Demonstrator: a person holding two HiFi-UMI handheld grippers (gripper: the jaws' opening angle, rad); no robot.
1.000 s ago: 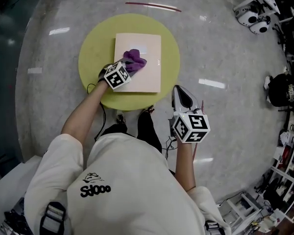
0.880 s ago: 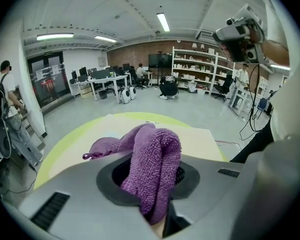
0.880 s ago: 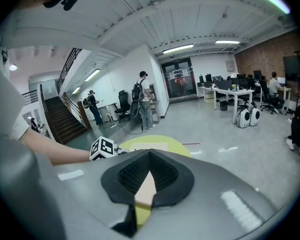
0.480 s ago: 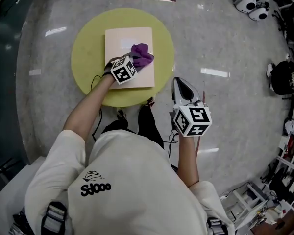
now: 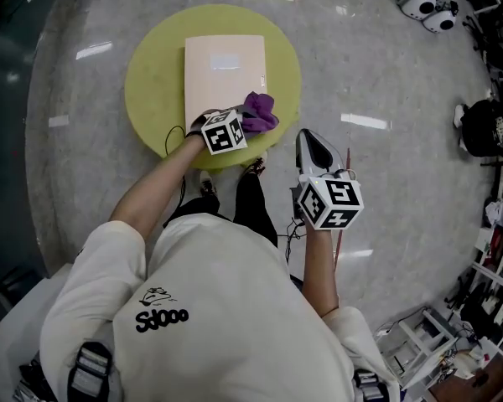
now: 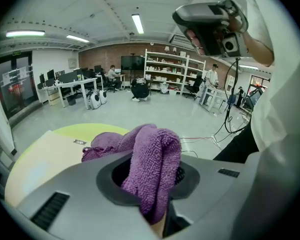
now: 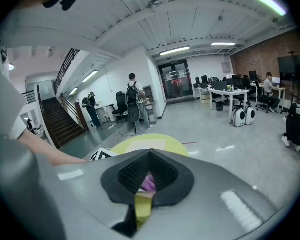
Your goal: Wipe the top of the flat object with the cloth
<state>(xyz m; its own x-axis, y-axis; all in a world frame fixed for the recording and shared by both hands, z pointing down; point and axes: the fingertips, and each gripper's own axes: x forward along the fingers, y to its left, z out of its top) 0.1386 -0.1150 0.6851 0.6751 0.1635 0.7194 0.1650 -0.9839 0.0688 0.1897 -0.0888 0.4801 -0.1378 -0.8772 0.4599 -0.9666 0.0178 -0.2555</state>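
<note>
Cloth [image 5: 260,111], purple, is clamped in the left hand-held gripper [image 6: 155,194] at the near right corner of the flat object [image 5: 222,74] on the round worktop [image 5: 151,74]. The right hand-held gripper [image 7: 145,189] hangs closed and empty beside the worktop. Likely mid-wipe; the next stroke calls for pressing the cloth flat and sweeping across the top.

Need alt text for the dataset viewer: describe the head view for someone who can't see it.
Seen from above, the left gripper clamps a purple cloth at the near right edge of a flat beige board lying on a round yellow-green table. The right gripper is held off to the right above the grey floor, holding nothing.
</note>
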